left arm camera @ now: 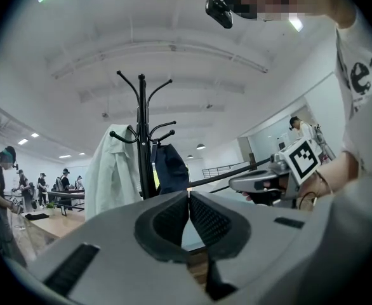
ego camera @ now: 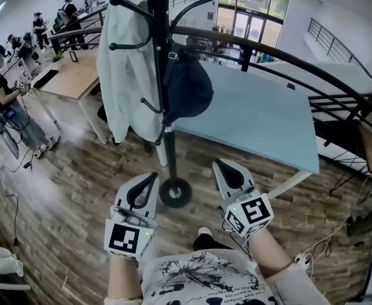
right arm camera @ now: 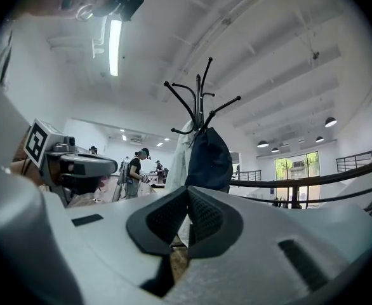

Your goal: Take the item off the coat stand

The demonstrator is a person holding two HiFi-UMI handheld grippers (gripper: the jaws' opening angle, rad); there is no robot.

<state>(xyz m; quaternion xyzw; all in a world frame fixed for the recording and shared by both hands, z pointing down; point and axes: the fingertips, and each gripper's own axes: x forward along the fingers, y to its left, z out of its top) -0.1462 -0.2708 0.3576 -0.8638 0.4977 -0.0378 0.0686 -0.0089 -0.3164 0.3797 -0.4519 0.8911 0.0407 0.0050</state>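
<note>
A black coat stand (ego camera: 158, 56) rises in front of me, its round base (ego camera: 175, 192) on the wood floor. A white jacket (ego camera: 126, 68) hangs on its left hooks and a dark navy bag (ego camera: 187, 89) on its right side. Both also show in the left gripper view, white jacket (left arm camera: 113, 173) and navy bag (left arm camera: 172, 169), and in the right gripper view as navy bag (right arm camera: 209, 161). My left gripper (ego camera: 147, 178) and right gripper (ego camera: 225, 167) hover low, either side of the base, both shut and empty.
A light blue table (ego camera: 262, 116) stands behind the stand. A black curved railing (ego camera: 300, 65) crosses at the right. Wooden desks (ego camera: 72, 75) and several people fill the far left. Cables lie on the floor at the right edge.
</note>
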